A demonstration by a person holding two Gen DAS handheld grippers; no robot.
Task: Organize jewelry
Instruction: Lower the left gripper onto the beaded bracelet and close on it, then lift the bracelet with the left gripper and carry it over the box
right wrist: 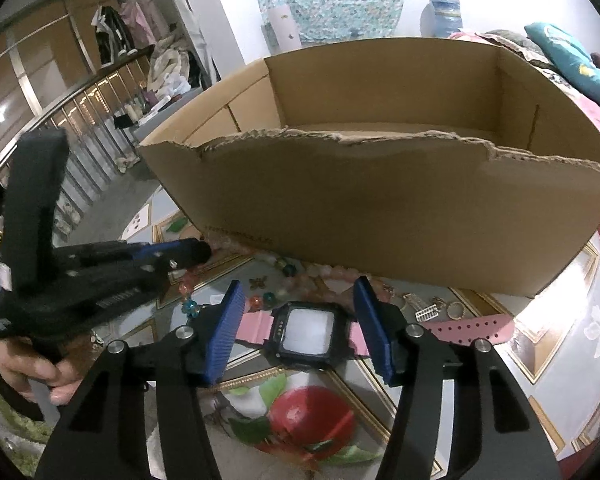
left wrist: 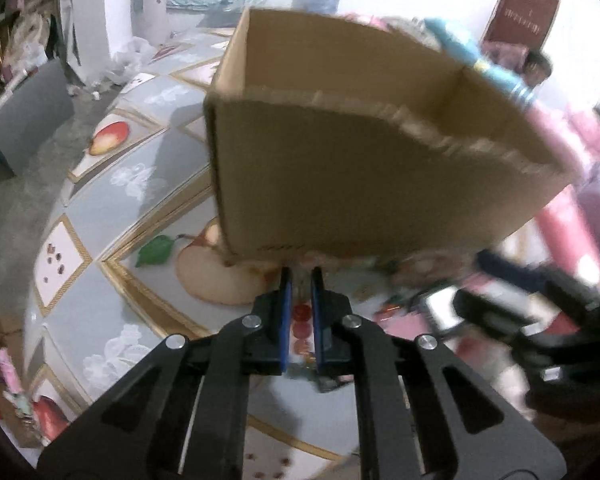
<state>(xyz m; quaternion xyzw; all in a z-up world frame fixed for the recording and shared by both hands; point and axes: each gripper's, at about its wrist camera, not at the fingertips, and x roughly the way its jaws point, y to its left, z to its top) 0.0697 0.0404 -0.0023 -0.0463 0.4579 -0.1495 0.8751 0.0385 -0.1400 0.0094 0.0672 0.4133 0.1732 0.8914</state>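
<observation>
A person's two handheld tools work over a patterned, fruit-printed surface (right wrist: pixel 572 320) strewn with jewelry, in front of an open cardboard box (right wrist: pixel 380 200) with a torn near rim.

The right gripper (right wrist: pixel 300 328) points down at a watch (right wrist: pixel 306 330) with a black square case and a pink strap, lying flat just in front of the box's near wall. Its blue-padded jaws stand apart on either side of the case, one over each strap end, and no pad can be seen pressing on the watch; the grip is released.

The left gripper (left wrist: pixel 301 280) appears clenched, its blue pads nearly together at the foot of the box. Red beads (left wrist: pixel 302 320) show in the narrow slot between the jaws, but motion blur makes it impossible to tell whether they are pinched or simply lie on the surface below. In the right wrist view, this gripper reaches in from the left, its tip touching down among a beaded strand (right wrist: pixel 190 300) of pink, orange and teal beads, with the person's hand (right wrist: pixel 28 364) wrapped around its handle.

More pieces lie along the box's near wall: a pale pink bead string (right wrist: pixel 320 276), and to the right of the watch a small cluster of gold-coloured rings and charms (right wrist: pixel 432 308).
</observation>
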